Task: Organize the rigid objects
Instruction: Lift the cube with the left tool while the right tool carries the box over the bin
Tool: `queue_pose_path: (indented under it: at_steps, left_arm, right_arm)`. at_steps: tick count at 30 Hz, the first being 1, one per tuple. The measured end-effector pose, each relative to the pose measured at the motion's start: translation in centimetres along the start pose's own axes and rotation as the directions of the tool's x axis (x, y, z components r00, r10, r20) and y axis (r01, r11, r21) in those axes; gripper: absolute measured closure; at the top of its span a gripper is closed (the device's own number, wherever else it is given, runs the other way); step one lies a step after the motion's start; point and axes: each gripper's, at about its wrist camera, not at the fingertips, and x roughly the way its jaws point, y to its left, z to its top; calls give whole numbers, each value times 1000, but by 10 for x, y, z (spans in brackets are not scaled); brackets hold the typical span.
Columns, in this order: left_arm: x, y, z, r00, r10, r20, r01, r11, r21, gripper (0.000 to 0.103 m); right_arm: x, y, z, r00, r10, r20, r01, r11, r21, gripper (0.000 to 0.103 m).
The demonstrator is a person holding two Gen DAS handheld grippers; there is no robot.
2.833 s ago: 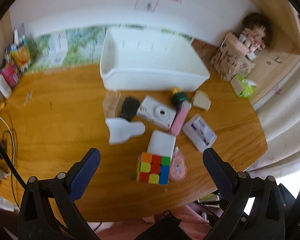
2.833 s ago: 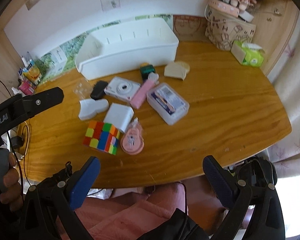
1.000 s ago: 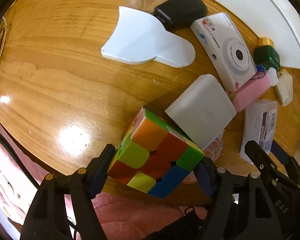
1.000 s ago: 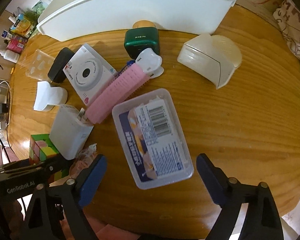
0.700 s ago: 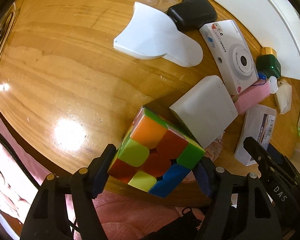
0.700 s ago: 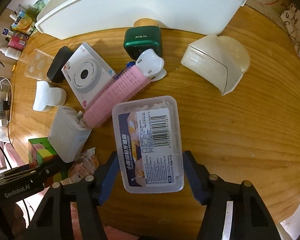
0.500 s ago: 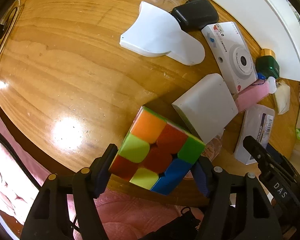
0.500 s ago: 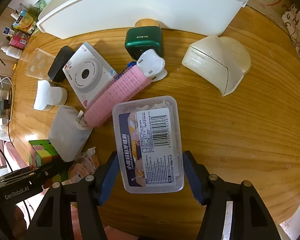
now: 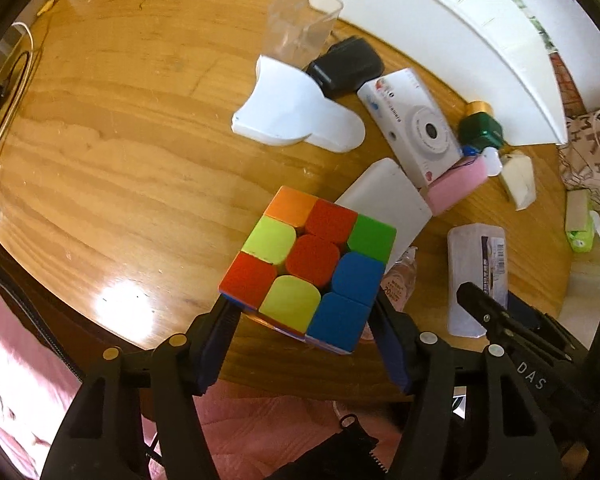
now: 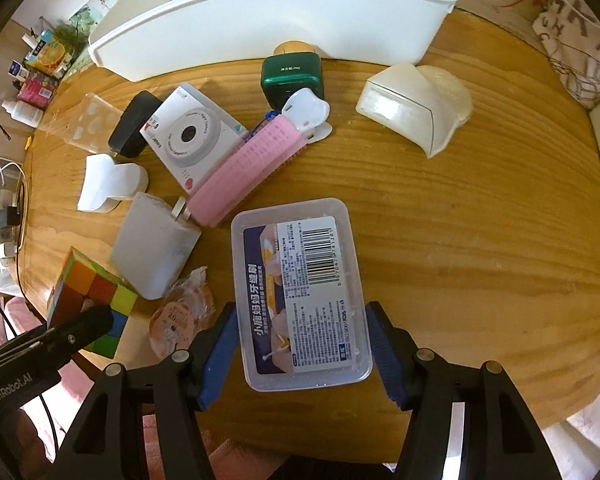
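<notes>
My left gripper [image 9: 304, 332] is shut on a colourful puzzle cube [image 9: 310, 268] and holds it lifted above the wooden table [image 9: 120, 152]; the cube also shows in the right wrist view [image 10: 88, 292]. My right gripper [image 10: 300, 348] is shut on a clear plastic box with a barcode label [image 10: 300, 292], held at its near end; the box also shows in the left wrist view [image 9: 476, 272]. A large white bin [image 10: 276, 12] stands at the back of the table.
On the table lie a white camera [image 10: 192, 136], pink roller [image 10: 244, 172], green bottle [image 10: 292, 76], black case [image 10: 134, 124], white charger [image 10: 156, 240], white holder [image 10: 108, 184], cream shell box [image 10: 416, 108], clear cup [image 9: 300, 28] and a wrapped disc [image 10: 180, 316].
My left gripper has raised the cube higher off the table and tilted it flatter. My right gripper closed on the clear box, then lifted it slightly.
</notes>
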Motion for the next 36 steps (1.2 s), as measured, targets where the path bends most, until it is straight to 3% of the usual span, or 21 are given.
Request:
queue_pose_path:
  at_steps: [7, 9, 16, 22, 31, 36]
  left_arm:
    - [-28, -2, -6, 997, -36, 67, 32, 998, 60, 36]
    - [-47, -4, 7, 994, -46, 99, 37, 996, 84, 36]
    - [-70, -4, 13, 966, -101, 238, 53, 978, 201, 36]
    - [-82, -13, 24, 928, -184, 324, 80, 948, 309, 36]
    - [-101, -12, 41, 836, -302, 459, 107, 909, 403, 36]
    - [-110, -12, 54, 794, -329, 512, 95, 898, 430, 36]
  right_arm:
    - [-17, 15, -19, 998, -20, 58, 17, 998, 56, 40]
    - [-15, 25, -42, 996, -23, 81, 17, 997, 76, 40]
    - [-47, 45, -79, 983, -31, 180, 8, 992, 124, 40]
    - [-65, 56, -95, 954, -9, 300, -31, 991, 128, 40]
    - [-91, 68, -104, 882, -37, 469, -27, 991, 128, 40]
    - [-109, 67, -109, 824, -84, 560, 5, 990, 140, 40]
